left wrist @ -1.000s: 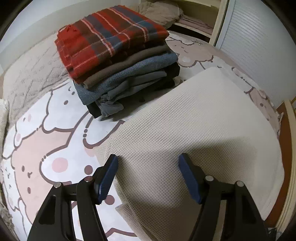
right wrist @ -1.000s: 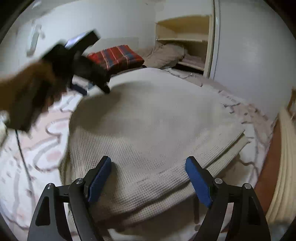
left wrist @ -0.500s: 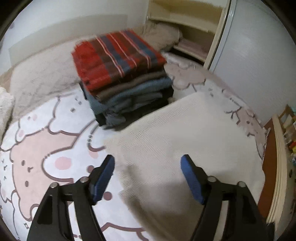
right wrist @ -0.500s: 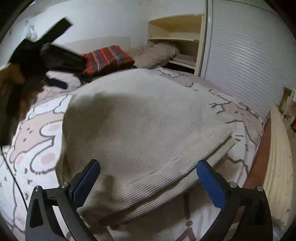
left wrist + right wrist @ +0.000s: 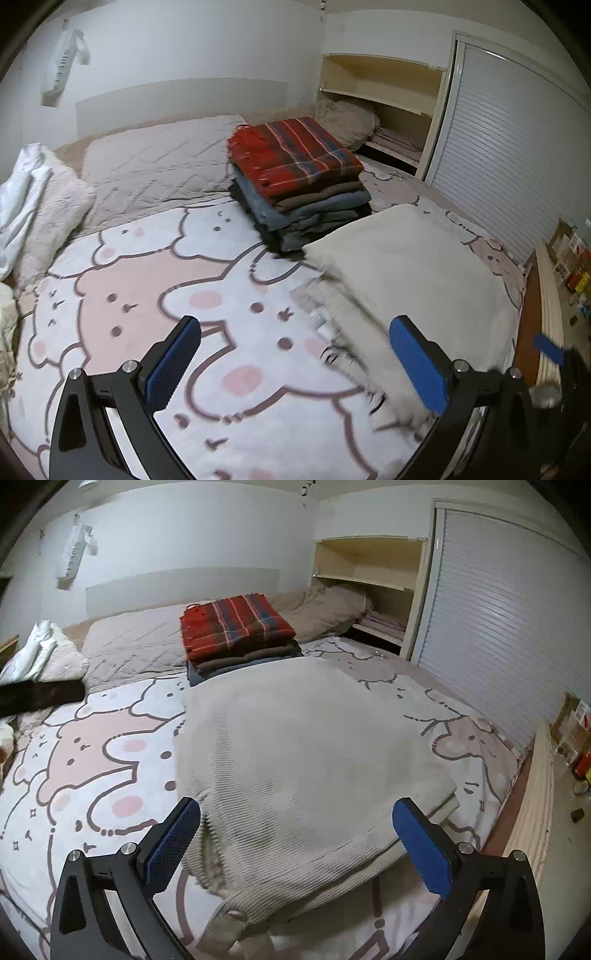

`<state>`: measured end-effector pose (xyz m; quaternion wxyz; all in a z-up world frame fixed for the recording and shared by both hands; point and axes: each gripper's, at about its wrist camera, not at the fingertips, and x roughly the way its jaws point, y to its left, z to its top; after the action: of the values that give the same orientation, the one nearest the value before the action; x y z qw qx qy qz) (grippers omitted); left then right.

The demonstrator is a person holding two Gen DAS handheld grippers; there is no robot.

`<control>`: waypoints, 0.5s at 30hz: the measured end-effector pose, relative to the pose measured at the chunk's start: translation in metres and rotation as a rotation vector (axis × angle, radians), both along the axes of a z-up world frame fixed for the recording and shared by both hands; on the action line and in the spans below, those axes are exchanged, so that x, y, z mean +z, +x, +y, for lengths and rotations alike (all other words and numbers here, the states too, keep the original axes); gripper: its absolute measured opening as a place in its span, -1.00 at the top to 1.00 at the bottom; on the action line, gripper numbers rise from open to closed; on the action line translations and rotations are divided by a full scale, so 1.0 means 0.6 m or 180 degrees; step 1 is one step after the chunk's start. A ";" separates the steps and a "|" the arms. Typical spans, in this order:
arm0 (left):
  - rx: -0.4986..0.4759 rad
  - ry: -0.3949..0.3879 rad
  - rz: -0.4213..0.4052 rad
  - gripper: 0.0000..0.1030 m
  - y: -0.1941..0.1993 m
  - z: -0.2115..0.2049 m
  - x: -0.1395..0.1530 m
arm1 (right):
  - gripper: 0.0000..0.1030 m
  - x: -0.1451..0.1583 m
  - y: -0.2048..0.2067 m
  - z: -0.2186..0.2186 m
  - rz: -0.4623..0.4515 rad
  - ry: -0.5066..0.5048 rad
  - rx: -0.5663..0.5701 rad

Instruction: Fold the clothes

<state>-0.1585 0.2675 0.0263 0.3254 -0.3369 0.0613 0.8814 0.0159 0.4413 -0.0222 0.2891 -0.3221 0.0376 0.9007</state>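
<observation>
A folded beige waffle-knit garment (image 5: 424, 266) (image 5: 303, 746) lies flat on the bed's cartoon-print sheet (image 5: 155, 288). Behind it stands a stack of folded clothes (image 5: 299, 173) (image 5: 236, 627) topped by a red plaid piece. My left gripper (image 5: 295, 332) hovers over bare sheet at the garment's left edge. Its jaws are opening, and only the garment's blurred edge shows below the right pad, untouched. My right gripper (image 5: 297, 808) hangs open above the garment's near edge, holding nothing. One of its blue pads (image 5: 548, 349) shows at the right of the left wrist view.
A grey quilted pillow (image 5: 155, 158) and a fluffy cushion with white cloth (image 5: 33, 199) lie at the head and left. A wall niche (image 5: 380, 96) and a slatted door (image 5: 491, 620) stand at the right. A wooden ledge with small items (image 5: 569, 746) runs along the bed's right side.
My left gripper drew back and to the left off the beige garment and opened wider. My right gripper rose and opened wider. The garment stays flat on the bed.
</observation>
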 end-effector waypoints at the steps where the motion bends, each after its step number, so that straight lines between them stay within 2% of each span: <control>1: 0.0028 -0.0012 0.0044 -0.99 0.009 -0.014 -0.001 | -1.00 0.003 0.000 -0.006 -0.0011 0.0028 0.0018; 4: 0.0156 -0.0022 0.0161 -0.99 0.039 -0.059 -0.006 | -1.00 0.010 0.002 -0.025 -0.0053 0.0110 0.0083; 9: 0.0305 -0.0058 0.0158 -0.99 0.080 -0.128 -0.021 | -1.00 0.024 0.011 -0.053 -0.0072 0.0224 0.0260; 12: 0.0339 -0.0003 -0.0083 -0.99 0.094 -0.165 -0.031 | -1.00 0.037 0.022 -0.068 -0.0002 0.0222 0.0374; 15: 0.0452 0.0024 -0.0154 -0.99 0.113 -0.196 -0.034 | -1.00 0.050 0.032 -0.077 0.0090 0.0192 0.0466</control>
<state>-0.0908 0.1497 0.0059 0.2647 -0.3603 0.0261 0.8941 0.0351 0.3952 0.0078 0.2314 -0.3024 -0.0091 0.9246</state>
